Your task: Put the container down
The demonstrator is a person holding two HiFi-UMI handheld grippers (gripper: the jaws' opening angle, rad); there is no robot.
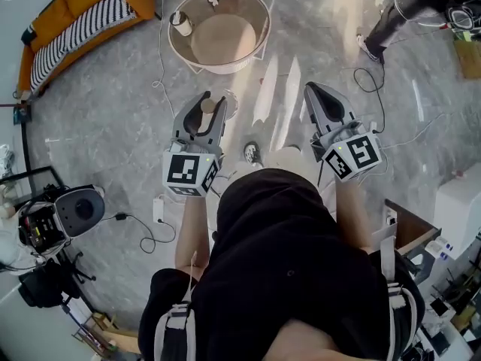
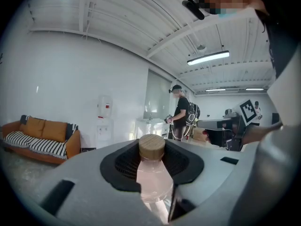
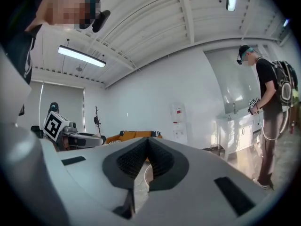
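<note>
One container point(image 2: 153, 175), a small clear bottle with a pale pink tint and a round wooden cap point(image 2: 151, 147), stands upright between the dark pads of the left gripper point(image 1: 212, 104), which is closed on its neck and shoulder. It is held up in the air, well above the grey marble floor point(image 1: 113, 119) and short of the round tabletop point(image 1: 262, 22) ahead. The left gripper view shows the bottle's body and tint. The head view gives only the cap from above (a tan disc between the grey jaws). The bottle's base is cut off at the lower edge of the left gripper view, so how far down it reaches cannot be told.

The right gripper point(image 1: 313, 92) is held level beside the left one, apart from it. Its own view shows the pads drawn together to a thin slit with nothing in it.

On the tabletop stands a cup point(image 1: 180, 23); the other small things there are too small to name. An orange sofa point(image 1: 83, 10) with a striped cushion sits at the far left. Only the gripper views show a second person point(image 2: 181, 112) with a backpack, standing by a white counter, and a water dispenser point(image 2: 104, 121) on the wall. The holder's dark shirt fills the lower head view.
</note>
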